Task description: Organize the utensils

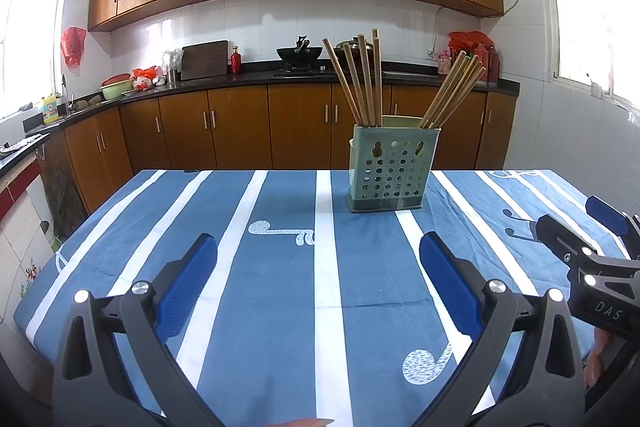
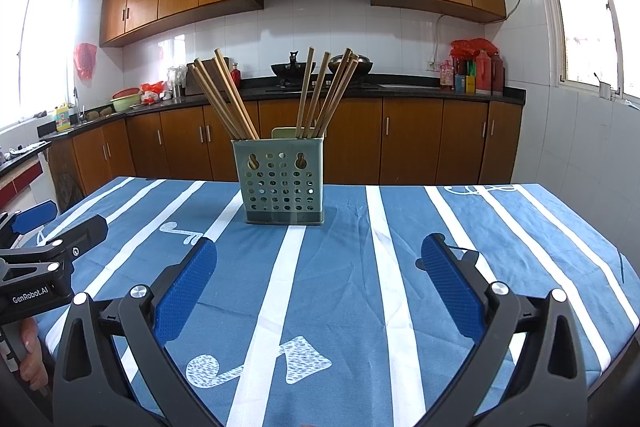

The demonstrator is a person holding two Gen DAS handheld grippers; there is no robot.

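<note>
A pale green perforated utensil holder stands upright on the blue striped tablecloth, toward the far side. Wooden chopsticks lean in its left part and another bunch in its right part. My left gripper is open and empty, hovering over the cloth, short of the holder. My right gripper is open and empty, also short of the holder. The right gripper shows at the right edge of the left wrist view, the left gripper at the left edge of the right wrist view.
The table carries only the holder. Behind it runs a dark kitchen counter with a cutting board, bowls, woks and bottles, over brown cabinets. Windows are on both side walls.
</note>
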